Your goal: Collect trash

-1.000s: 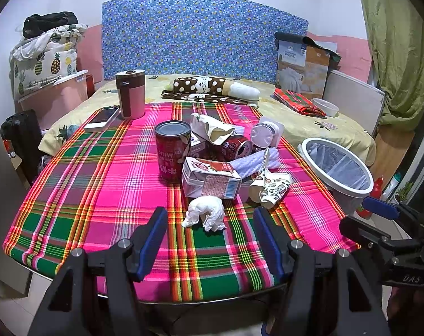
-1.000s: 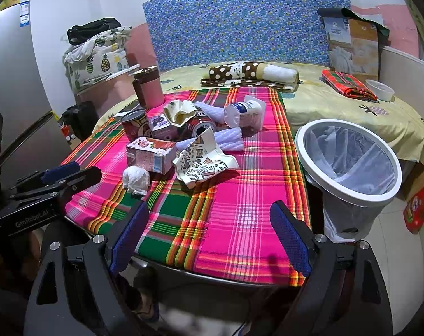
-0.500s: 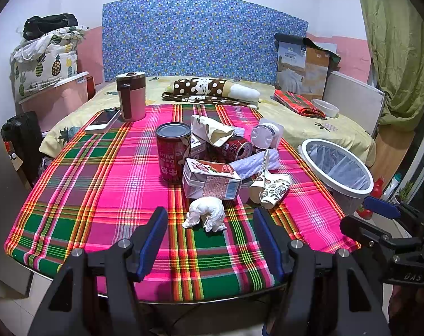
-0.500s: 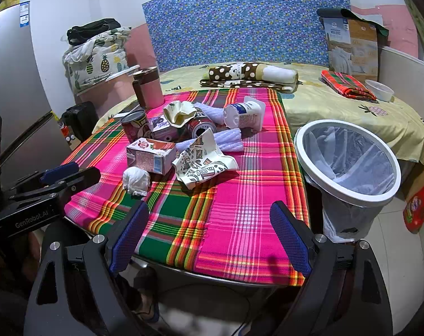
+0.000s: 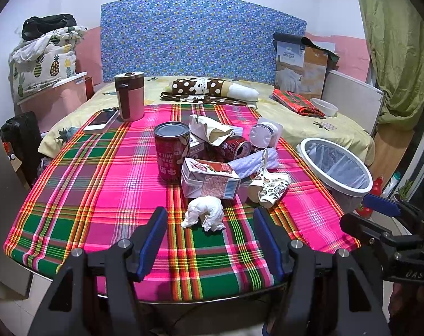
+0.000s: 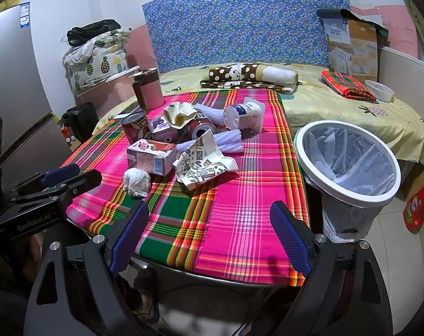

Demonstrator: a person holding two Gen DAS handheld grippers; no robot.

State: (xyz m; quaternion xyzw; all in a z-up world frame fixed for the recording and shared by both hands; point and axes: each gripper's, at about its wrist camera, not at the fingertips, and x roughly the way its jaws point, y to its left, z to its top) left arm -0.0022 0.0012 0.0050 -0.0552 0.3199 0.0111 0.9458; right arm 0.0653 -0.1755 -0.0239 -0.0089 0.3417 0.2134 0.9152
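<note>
Nothing on the table has shifted since the earlier frames: I hold left gripper (image 5: 209, 240) and right gripper (image 6: 209, 240) wide open and empty, crumpled tissue (image 5: 205, 214) just ahead between left fingers, bin (image 6: 349, 193) right of right gripper, collecting unstarted.

Crumpled tissue (image 5: 205, 214), carton (image 5: 209, 182), cans (one upright) beside white-rimmed bin (image 5: 336, 168)

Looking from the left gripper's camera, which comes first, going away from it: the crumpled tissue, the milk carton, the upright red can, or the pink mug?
From the left gripper, nearest first:
1. Crumpled tissue, just ahead between the fingers.
2. Milk carton, lying right behind the tissue.
3. Upright red can, a little left, behind the carton.
4. Pink mug, far left corner, beside the phone.
</note>
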